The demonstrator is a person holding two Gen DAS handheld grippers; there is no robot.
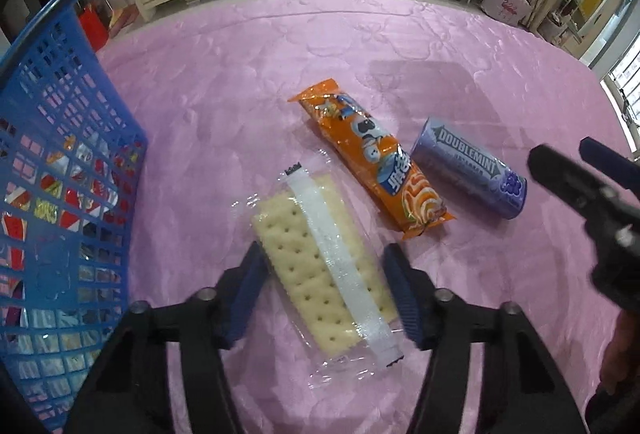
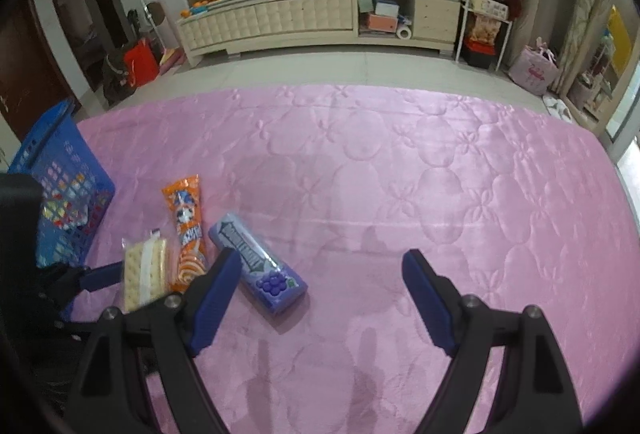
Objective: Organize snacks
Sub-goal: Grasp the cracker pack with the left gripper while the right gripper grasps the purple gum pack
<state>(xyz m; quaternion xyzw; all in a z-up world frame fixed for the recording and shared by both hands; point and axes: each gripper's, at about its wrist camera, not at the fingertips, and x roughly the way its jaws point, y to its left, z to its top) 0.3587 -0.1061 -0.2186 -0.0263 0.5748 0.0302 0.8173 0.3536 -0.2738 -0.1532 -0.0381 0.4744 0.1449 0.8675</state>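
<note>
A clear-wrapped cracker pack [image 1: 320, 270] lies on the pink quilt, between the open fingers of my left gripper [image 1: 326, 294], which straddles its near half without closing on it. An orange snack pack [image 1: 372, 158] lies just beyond it, and a purple Doublemint tin [image 1: 468, 168] lies to its right. The blue mesh basket [image 1: 60, 170] at the left holds several wrapped snacks. My right gripper [image 2: 322, 298] is open and empty, hovering right of the tin [image 2: 258, 264]; the crackers [image 2: 144, 272], orange pack [image 2: 186, 230] and basket [image 2: 64, 186] sit to its left.
The pink quilted surface [image 2: 400, 174] stretches far to the right and back. Beyond its far edge are tiled floor, a cream low cabinet [image 2: 280, 18] and a shelf rack [image 2: 488, 2]. My right gripper shows in the left wrist view [image 1: 592, 186] at the right edge.
</note>
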